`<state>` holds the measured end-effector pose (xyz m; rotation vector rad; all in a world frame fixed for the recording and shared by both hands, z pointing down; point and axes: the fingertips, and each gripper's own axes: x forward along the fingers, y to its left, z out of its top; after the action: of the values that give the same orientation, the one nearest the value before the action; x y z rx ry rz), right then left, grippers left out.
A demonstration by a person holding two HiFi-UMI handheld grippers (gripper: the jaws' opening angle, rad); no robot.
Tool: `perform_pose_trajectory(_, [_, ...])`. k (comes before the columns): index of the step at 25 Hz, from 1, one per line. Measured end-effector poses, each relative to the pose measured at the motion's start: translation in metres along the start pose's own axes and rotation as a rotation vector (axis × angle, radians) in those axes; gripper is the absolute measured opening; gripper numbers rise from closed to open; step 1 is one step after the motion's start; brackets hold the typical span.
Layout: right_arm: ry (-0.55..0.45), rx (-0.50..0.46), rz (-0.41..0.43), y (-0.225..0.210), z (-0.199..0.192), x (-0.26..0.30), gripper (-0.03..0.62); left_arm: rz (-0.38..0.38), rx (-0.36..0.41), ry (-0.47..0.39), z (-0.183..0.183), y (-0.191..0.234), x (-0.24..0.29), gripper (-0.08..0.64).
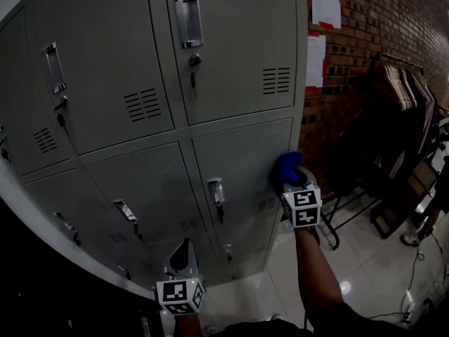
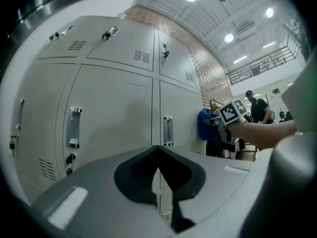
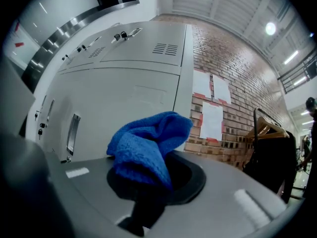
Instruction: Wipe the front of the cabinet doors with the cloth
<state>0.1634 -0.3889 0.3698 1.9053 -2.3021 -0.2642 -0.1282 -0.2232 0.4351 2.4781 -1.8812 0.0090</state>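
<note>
A grey metal locker cabinet (image 1: 140,83) with several doors fills the head view. My right gripper (image 1: 291,177) is shut on a bunched blue cloth (image 1: 286,166) and holds it at the right edge of a lower door (image 1: 245,160), close to or touching it. In the right gripper view the blue cloth (image 3: 146,150) sticks out of the jaws, near the cabinet's corner (image 3: 183,88). My left gripper (image 1: 181,258) hangs lower, in front of the bottom doors, jaws shut with nothing in them. The left gripper view shows the doors (image 2: 114,108) and the cloth (image 2: 205,124) far right.
A brick wall (image 1: 372,34) with paper sheets (image 1: 325,2) stands right of the cabinet. A dark clothes rack with hangers (image 1: 403,90) sits beside it on the tiled floor (image 1: 365,258). Door handles and keys (image 1: 188,21) jut from the doors. A person (image 2: 257,108) stands far off.
</note>
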Motion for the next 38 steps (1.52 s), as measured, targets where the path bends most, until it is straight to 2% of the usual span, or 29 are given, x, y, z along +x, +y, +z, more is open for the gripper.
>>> perform_pose_trajectory(3, [-0.015,0.012,-0.009,0.005,-0.011,-0.010,0.058,-0.005,-0.012,0.000,0.000,0.001,-0.003,0.012])
perform_pose_trajectory(6, [0.035,0.007,-0.020,0.009,-0.037,-0.010,0.058,0.012,-0.018,0.003,0.000,0.007,-0.005,0.012])
perform_pose_trajectory(10, [0.089,-0.001,0.013,0.021,-0.051,0.000,0.058,0.047,-0.027,0.022,-0.003,0.017,-0.007,0.012])
perform_pose_trajectory(17, [0.105,-0.008,0.048,0.044,-0.046,0.004,0.049,0.037,-0.035,0.029,-0.008,0.015,-0.009,0.012])
perform_pose_trajectory(24, [0.074,-0.009,0.168,0.104,-0.033,0.004,0.049,0.066,-0.045,0.029,-0.009,0.029,-0.011,0.012])
perform_pose_trajectory(31, [0.052,-0.110,0.271,0.171,-0.020,0.004,0.052,0.092,-0.052,0.063,-0.017,0.044,-0.018,0.012])
perform_pose_trajectory(34, [0.038,-0.094,0.300,0.191,-0.015,0.005,0.054,0.109,-0.049,0.059,-0.015,0.054,-0.022,0.012])
perform_pose_trajectory(38, [0.023,-0.036,0.281,0.195,-0.015,0.005,0.053,0.121,-0.049,0.060,-0.015,0.062,-0.026,0.012])
